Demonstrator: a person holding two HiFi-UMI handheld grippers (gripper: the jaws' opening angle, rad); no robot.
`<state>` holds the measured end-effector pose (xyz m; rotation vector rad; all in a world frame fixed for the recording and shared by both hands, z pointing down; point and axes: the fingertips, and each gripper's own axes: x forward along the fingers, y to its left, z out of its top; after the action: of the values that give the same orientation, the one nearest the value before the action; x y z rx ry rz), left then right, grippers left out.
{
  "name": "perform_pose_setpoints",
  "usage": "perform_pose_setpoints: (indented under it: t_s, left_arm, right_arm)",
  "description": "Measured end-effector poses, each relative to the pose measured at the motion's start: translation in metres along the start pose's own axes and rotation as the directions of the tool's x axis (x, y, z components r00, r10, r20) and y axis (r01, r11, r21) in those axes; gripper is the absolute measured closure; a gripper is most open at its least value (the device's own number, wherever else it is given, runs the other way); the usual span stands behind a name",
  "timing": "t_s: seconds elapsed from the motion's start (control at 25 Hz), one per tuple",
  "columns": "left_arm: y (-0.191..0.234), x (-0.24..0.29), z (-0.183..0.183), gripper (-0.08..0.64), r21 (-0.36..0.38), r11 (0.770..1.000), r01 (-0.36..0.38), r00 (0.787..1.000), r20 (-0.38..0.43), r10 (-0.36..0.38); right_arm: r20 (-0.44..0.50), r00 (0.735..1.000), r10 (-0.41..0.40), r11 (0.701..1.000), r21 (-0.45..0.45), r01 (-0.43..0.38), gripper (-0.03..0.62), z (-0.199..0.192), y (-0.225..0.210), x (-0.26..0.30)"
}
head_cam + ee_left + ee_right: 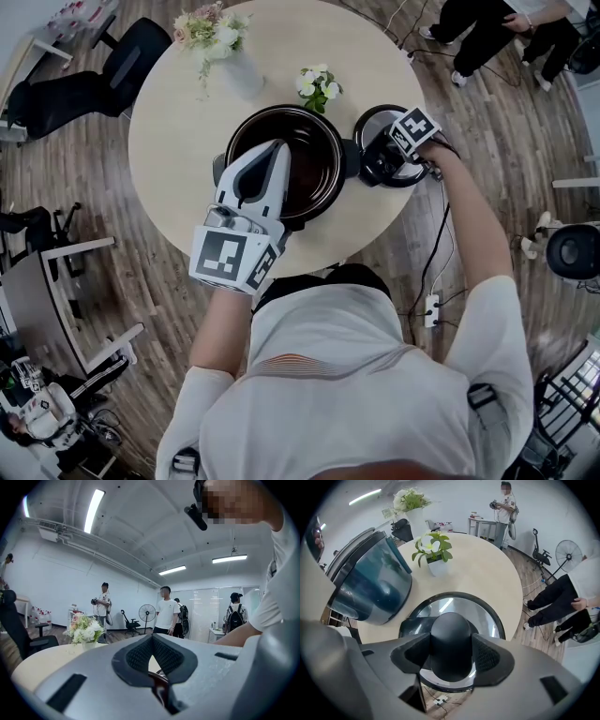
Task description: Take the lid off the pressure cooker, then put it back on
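Glossy dark-teal pressure cooker (370, 588), black knob (450, 639) on a mirror-silver, black-rimmed lid (440, 606), pale grey left gripper (277, 148) and right gripper (384, 157) with black-and-white square markers, cream table (169, 141), white flowers (317, 84), brown wood-grain floor (178, 281).

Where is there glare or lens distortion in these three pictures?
Head view: fisheye bends the floor around the round table, light even. Left gripper view: ceiling strip lights blow out, corners go black. Right gripper view: a light streak glints on the glass lid, edges vignetted.

No legible text, labels, numbers anywhere.
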<state>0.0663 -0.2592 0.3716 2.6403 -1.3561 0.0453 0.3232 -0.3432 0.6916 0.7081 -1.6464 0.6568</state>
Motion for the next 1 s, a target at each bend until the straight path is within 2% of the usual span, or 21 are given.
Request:
perform_pose_setpoints:
  t_s: [0.32, 0.6, 0.84, 1.0]
  left_arm:
    - [0.004, -0.003, 0.0, 0.555, 0.0, 1.0, -0.01, 1.0, -0.005, 0.01]
    - [0.011, -0.009, 0.0, 0.555, -0.003, 1.0, -0.03, 1.0, -0.002, 0.03]
    - [0.017, -0.012, 0.002, 0.555, -0.01, 0.999, -0.032, 0.999, 0.013, 0.032]
    - [0.017, -0.013, 0.009, 0.555, -0.007, 1.0, -0.022, 0.999, 0.029, 0.022]
  right_arm:
    - [-0.01, 1.0, 0.008, 1.0, 0.002, -0.008, 0.313, 0.0, 0.001, 0.002]
    - [0.021, 1.0, -0.002, 1.0, 0.005, 0.002, 0.318, -0.006, 0.002, -0.004]
    - [0.066, 0.998, -0.013, 1.0, -0.008, 0.014, 0.319, 0.001, -0.001, -0.046]
    - [0.068, 0.996, -0.064, 0.997, -0.043, 0.067, 0.319, 0.008, -0.011, -0.087]
